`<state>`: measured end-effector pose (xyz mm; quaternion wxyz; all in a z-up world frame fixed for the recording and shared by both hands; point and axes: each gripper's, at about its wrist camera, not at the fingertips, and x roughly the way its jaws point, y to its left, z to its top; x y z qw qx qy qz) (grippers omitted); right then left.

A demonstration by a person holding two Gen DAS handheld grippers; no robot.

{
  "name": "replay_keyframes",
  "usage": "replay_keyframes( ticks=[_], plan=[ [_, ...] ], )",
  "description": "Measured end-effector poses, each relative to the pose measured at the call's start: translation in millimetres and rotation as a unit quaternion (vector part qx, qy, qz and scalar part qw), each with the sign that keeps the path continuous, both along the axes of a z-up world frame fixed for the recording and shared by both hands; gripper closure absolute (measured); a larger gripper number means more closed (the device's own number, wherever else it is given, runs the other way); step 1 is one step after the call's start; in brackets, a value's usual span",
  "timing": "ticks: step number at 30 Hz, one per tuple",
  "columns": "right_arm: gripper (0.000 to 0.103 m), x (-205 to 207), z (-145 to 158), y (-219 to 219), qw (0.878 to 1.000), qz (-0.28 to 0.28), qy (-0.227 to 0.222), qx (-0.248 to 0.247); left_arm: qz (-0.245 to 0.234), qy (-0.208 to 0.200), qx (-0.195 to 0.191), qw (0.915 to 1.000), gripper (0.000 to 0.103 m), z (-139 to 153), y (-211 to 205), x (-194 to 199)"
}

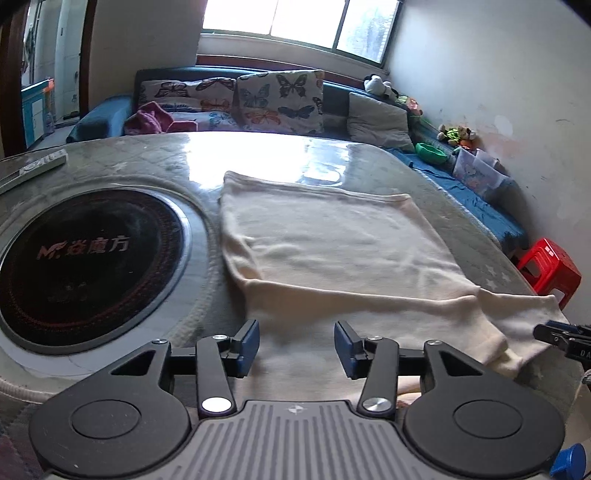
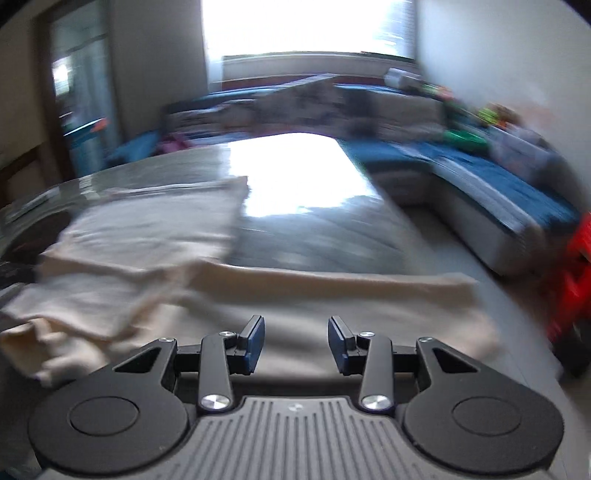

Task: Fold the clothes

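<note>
On the counter, cream garment lies mostly flat, soft knit-looking fabric, right of the round black inset hob with chrome ring and red lettering. Near edge shows a folded-over layer, one sleeve-like flap trailing toward the right edge. Left gripper hovers just over the garment's near edge, blue-padded fingers set wide apart, nothing between them. Right gripper likewise spread wide, empty, over the same cloth; its tip also peeks in at the far right of the left view.

Left view sharp: shows hob, grey remote at counter's far left, butterfly-print cushions, purple cloth, plush toys, green bowl. Right view heavily motion-blurred: garment sits left of frame, bunched in layers at near left, long flap running right across the near edge; hob barely visible at far left edge, details unreadable.

Counter glossy grey marble-like, rounded edge, strong window glare across its middle. Blue L-shaped sofa wraps behind and right. Red plastic stool by the right wall. Bright window at back, doorway at left, scuffed white wall right.
</note>
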<state>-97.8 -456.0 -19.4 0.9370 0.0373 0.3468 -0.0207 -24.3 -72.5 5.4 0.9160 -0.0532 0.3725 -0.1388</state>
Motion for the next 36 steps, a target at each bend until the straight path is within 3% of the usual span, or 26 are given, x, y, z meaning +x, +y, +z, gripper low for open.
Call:
replay_keyframes(
  ticks=[7,17,21,28,36],
  plan=[
    [0.065,-23,-12,-67,0.992,-0.123,-0.001,0.019,-0.010,0.004,0.005,0.9999,0.049,-2,-18,-1],
    [0.066,-21,-18,-92,0.986,-0.159,-0.020,0.048,-0.010,0.006,0.017,0.9998,0.043,-2,-25,-5],
    [0.092,-21,-18,-93,0.985,-0.165,-0.028,0.050,-0.002,0.007,0.019,0.9998,0.041,-2,-22,-5],
    [0.096,-23,8,-85,0.987,-0.140,-0.058,0.060,0.006,0.003,0.017,0.9998,0.033,-2,-17,-7],
    [0.096,-1,64,-28,0.991,-0.017,-0.100,0.087,0.019,-0.009,0.008,0.9998,0.028,1,-2,-13]
  ],
)
